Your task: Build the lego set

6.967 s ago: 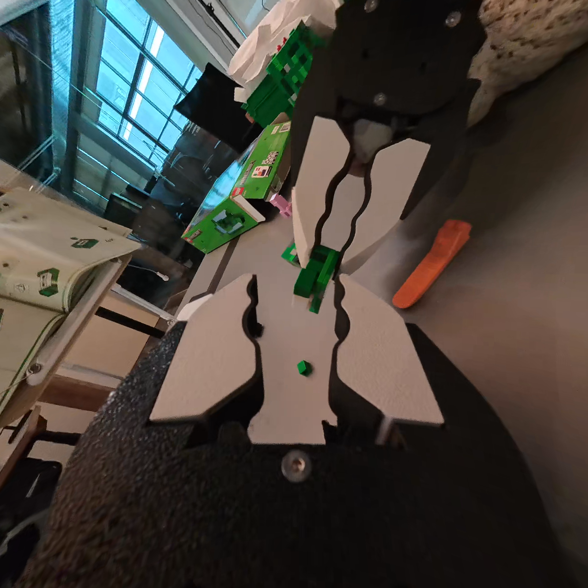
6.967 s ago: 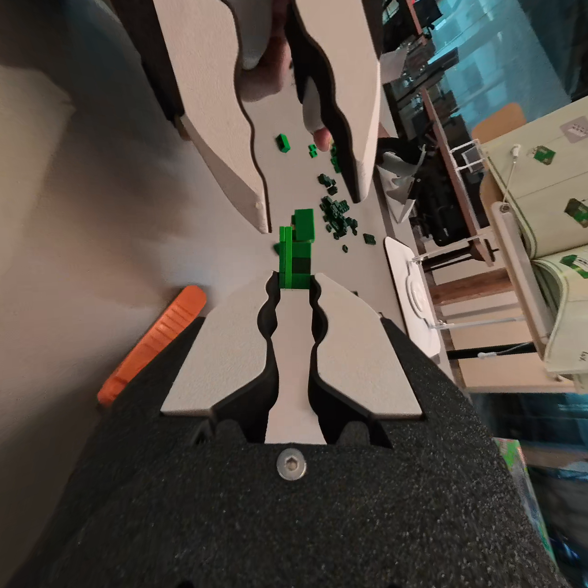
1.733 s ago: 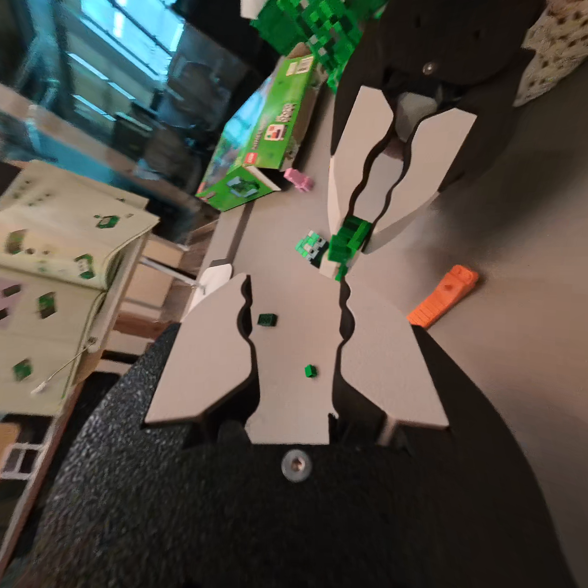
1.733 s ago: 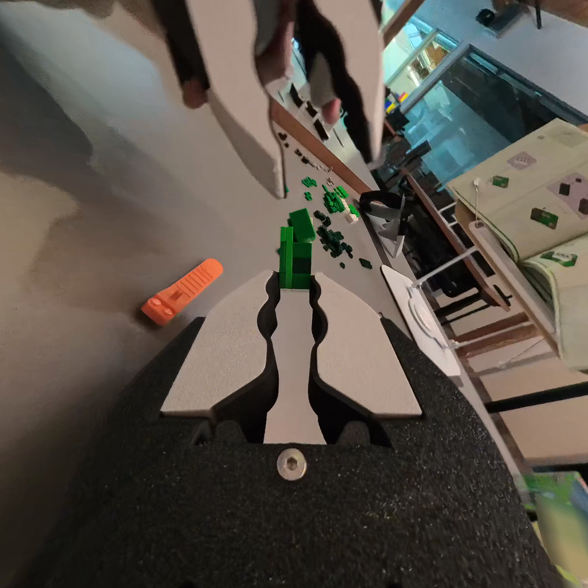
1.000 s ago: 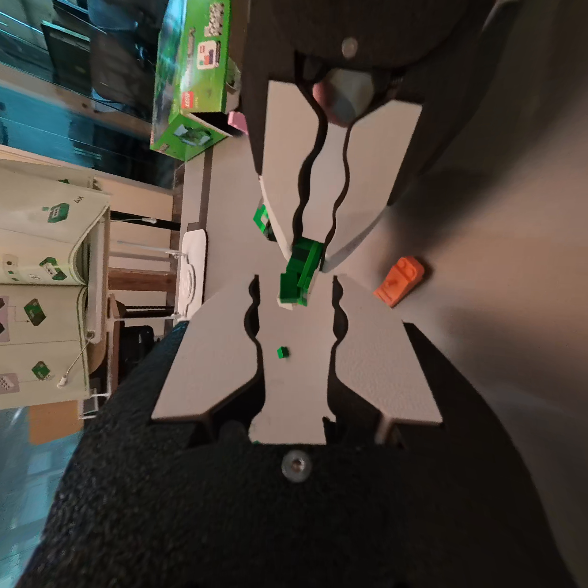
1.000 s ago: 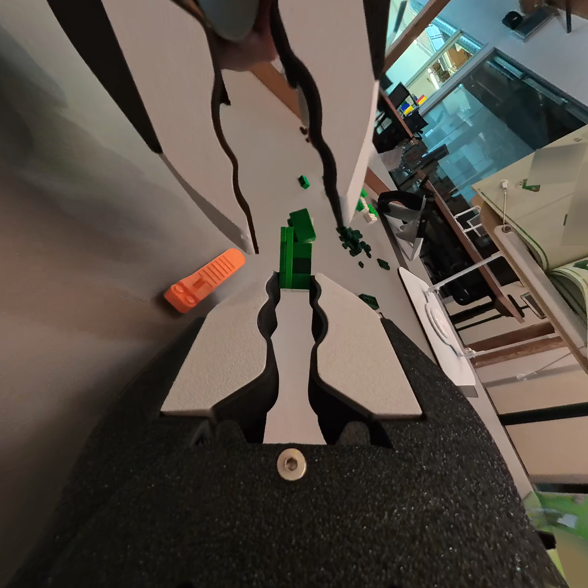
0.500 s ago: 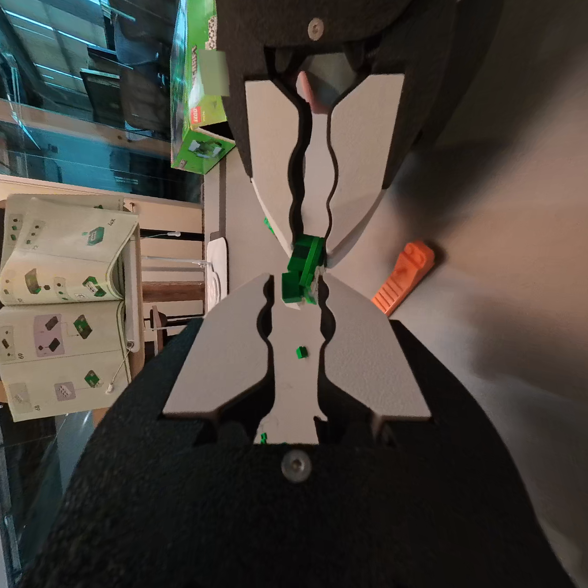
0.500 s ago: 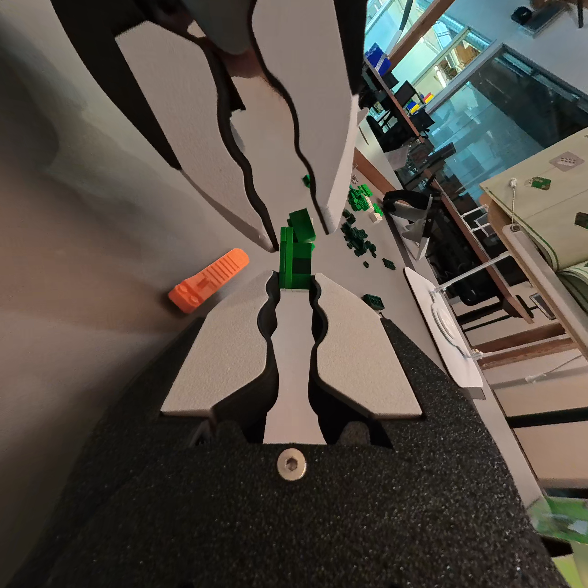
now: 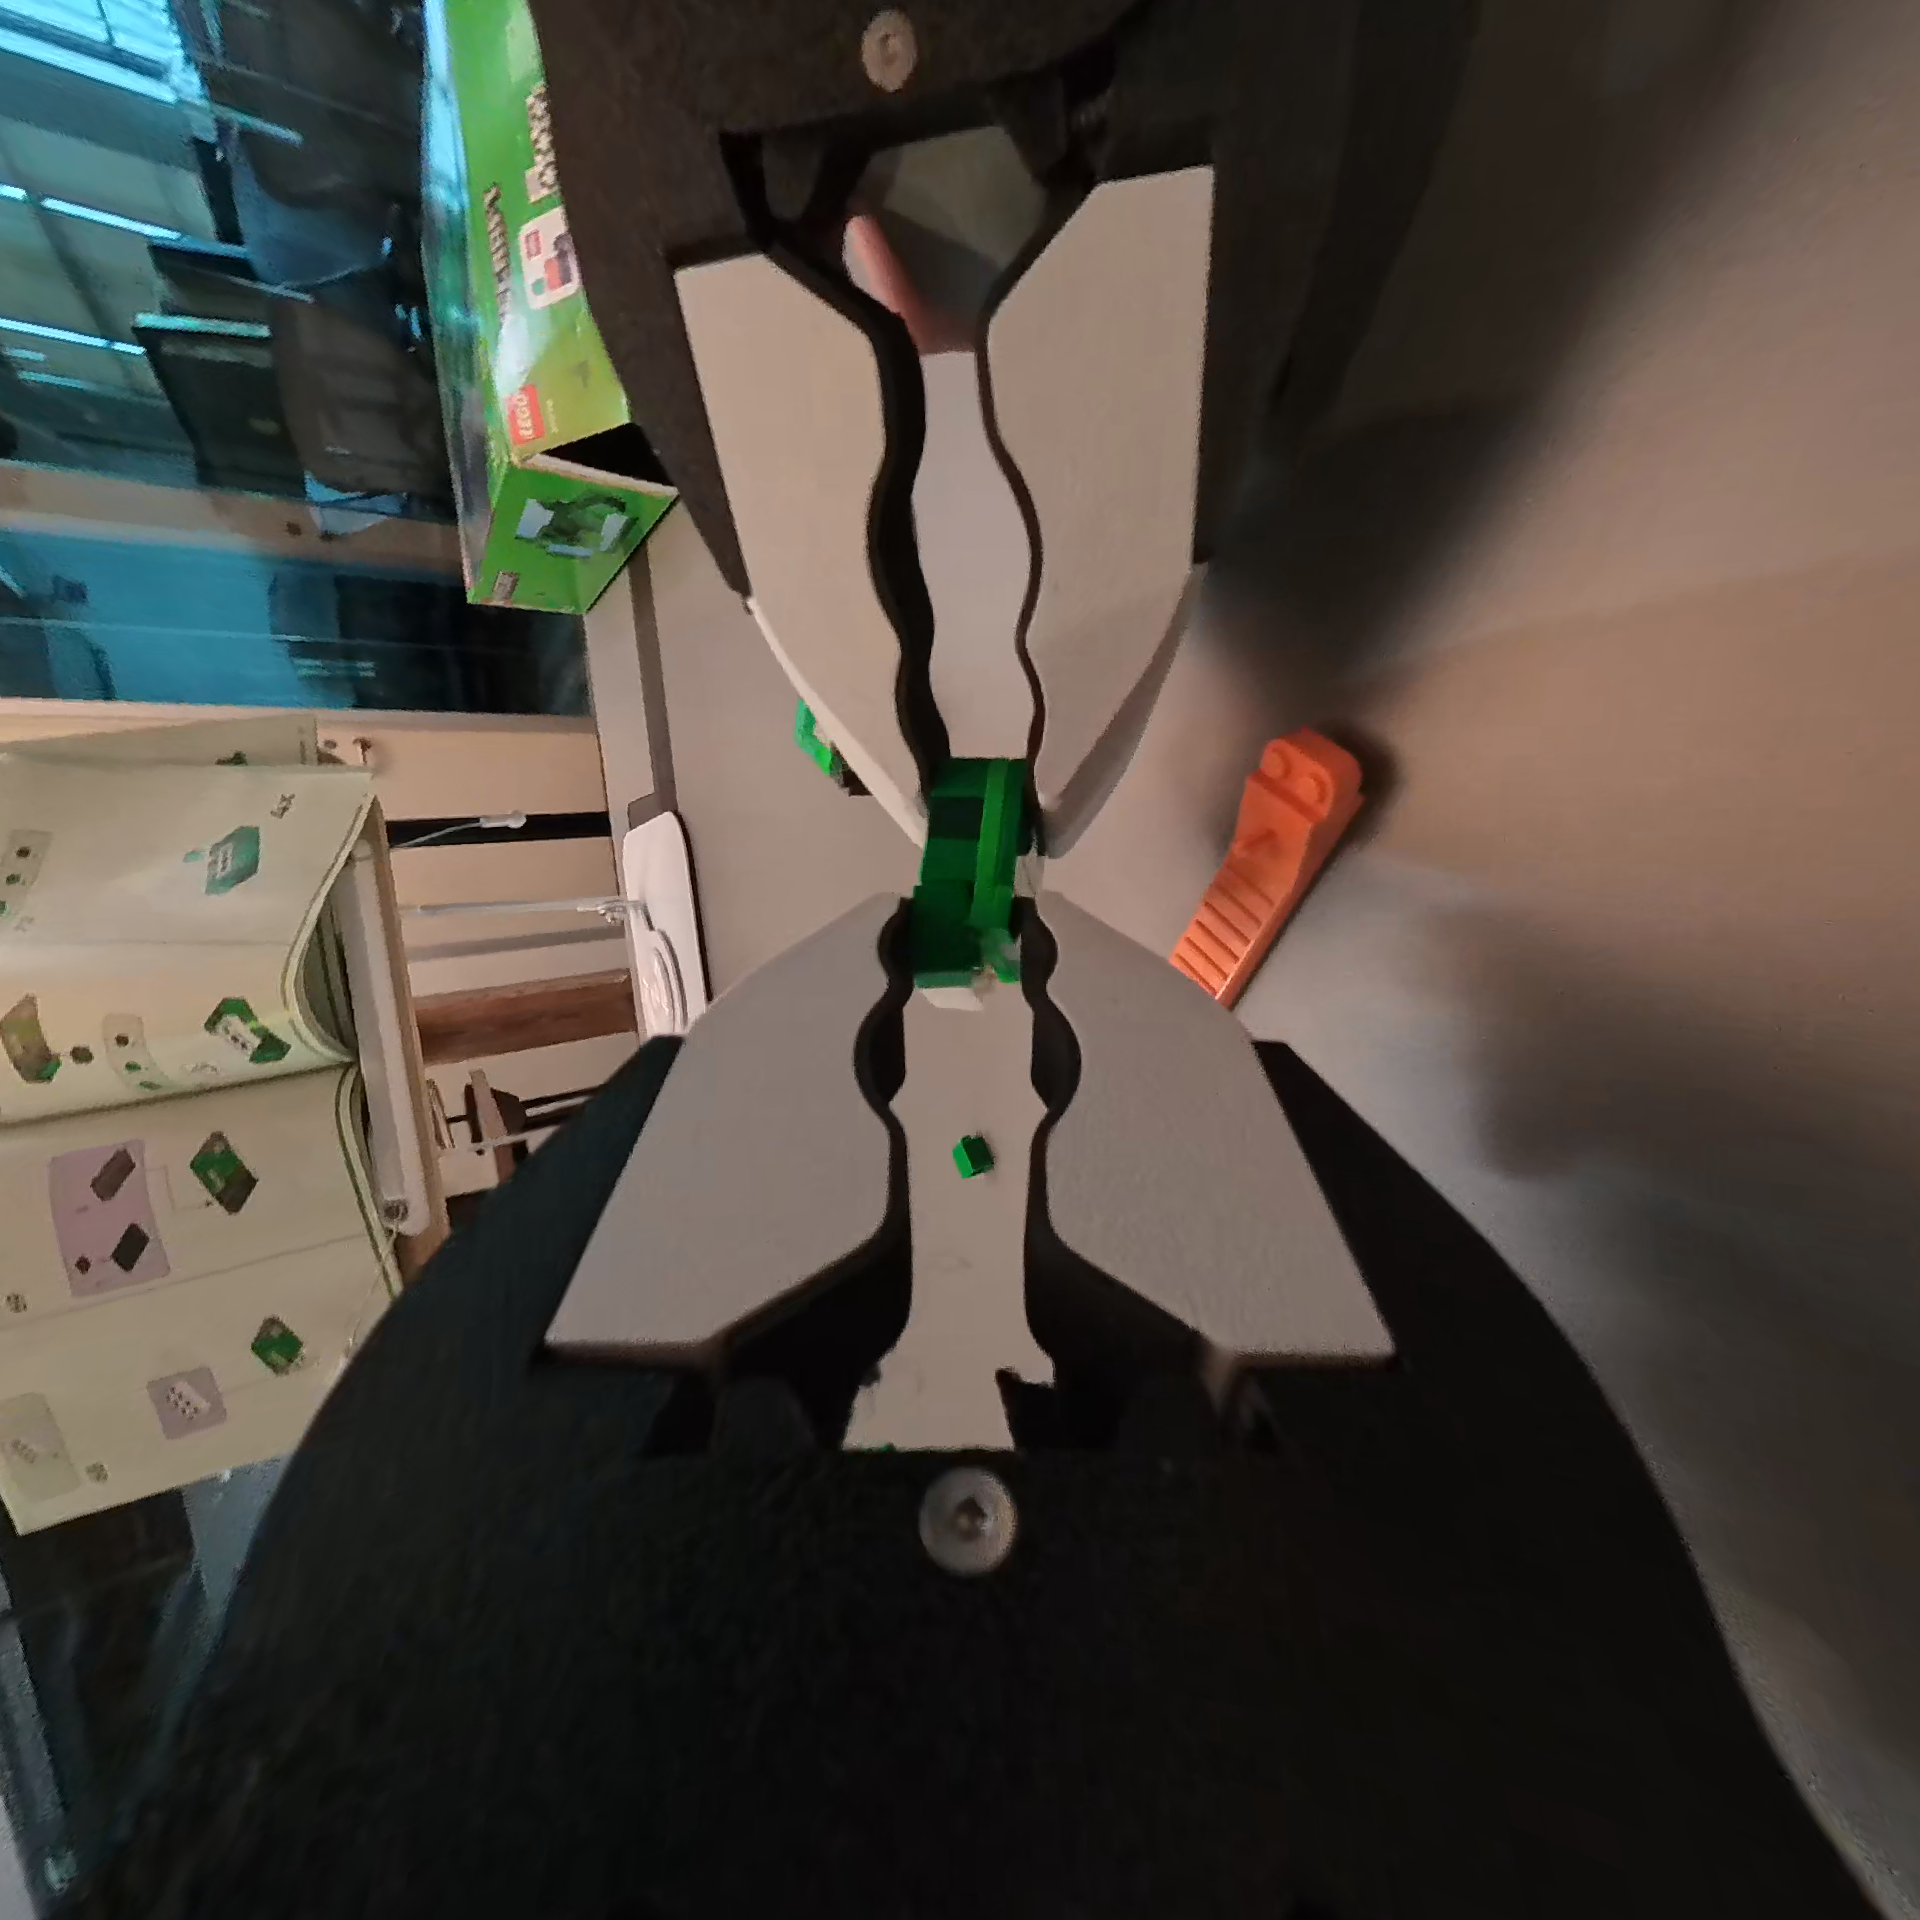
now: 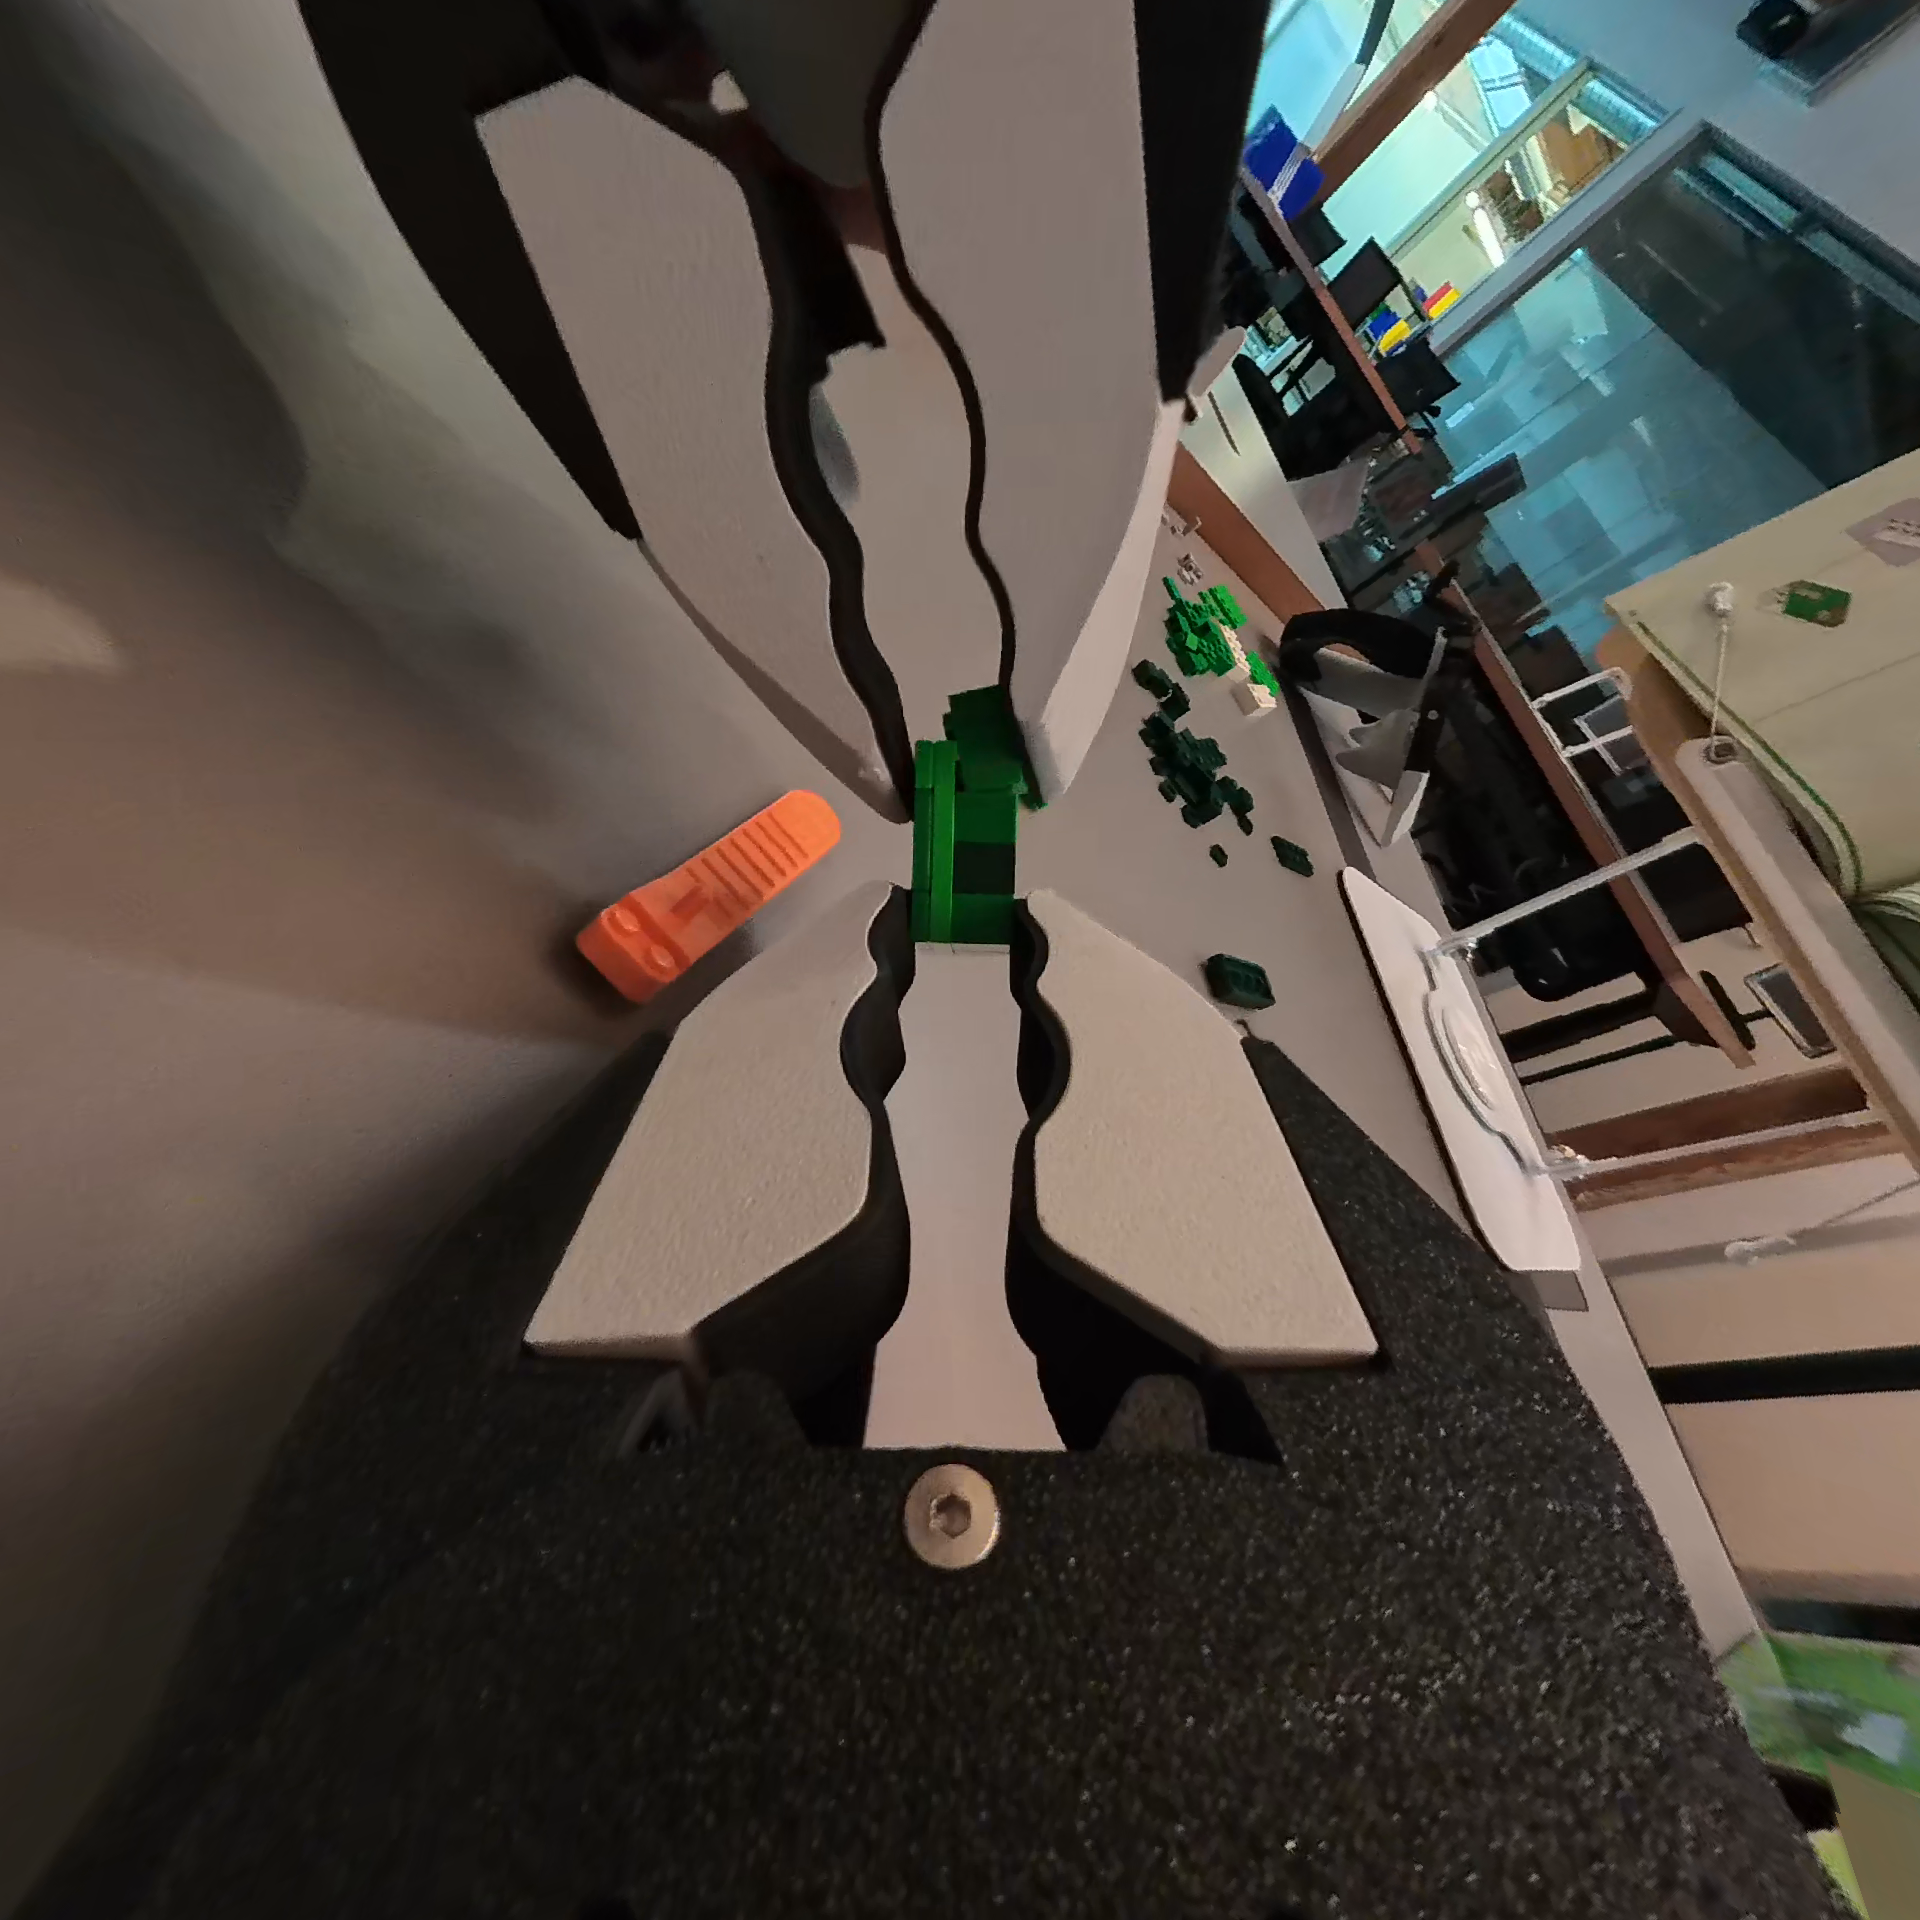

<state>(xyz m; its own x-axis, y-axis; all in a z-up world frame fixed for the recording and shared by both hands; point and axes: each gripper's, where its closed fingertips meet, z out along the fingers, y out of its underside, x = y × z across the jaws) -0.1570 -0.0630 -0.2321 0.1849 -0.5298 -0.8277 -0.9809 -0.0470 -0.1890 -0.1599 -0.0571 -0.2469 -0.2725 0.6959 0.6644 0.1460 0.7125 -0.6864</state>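
Between the two pairs of grey fingertips, held above the grey surface (image 9: 1662, 727): one green brick assembly (image 9: 968, 873), bright and dark green layers stacked, with a white sliver at its near end in the left wrist view. Left gripper (image 9: 961, 920), one, closed to a narrow gap on the near end of the assembly. Right gripper (image 10: 961, 914), one, likewise narrowed and clamped on the opposite end; each gripper shows tip to tip with the other in the other's view. One small loose green brick (image 9: 971, 1156) lies on the surface, seen between the left gripper's fingers. One orange brick separator (image 10: 707, 894), ribbed, lies flat just beside the meeting point. Loose bricks farther off: one dark green piece alone (image 10: 1238, 980), one scatter of dark green pieces (image 10: 1195, 769), one brighter green heap with some white (image 10: 1210, 634); individual counts not legible. One white stand base (image 10: 1455, 1070) carries an open instruction booklet (image 9: 177, 1091), cut by the frame edge. One green set box (image 9: 530, 343), far end partly hidden behind the right gripper's body. A fingertip shows behind each opposing gripper, otherwise hidden.
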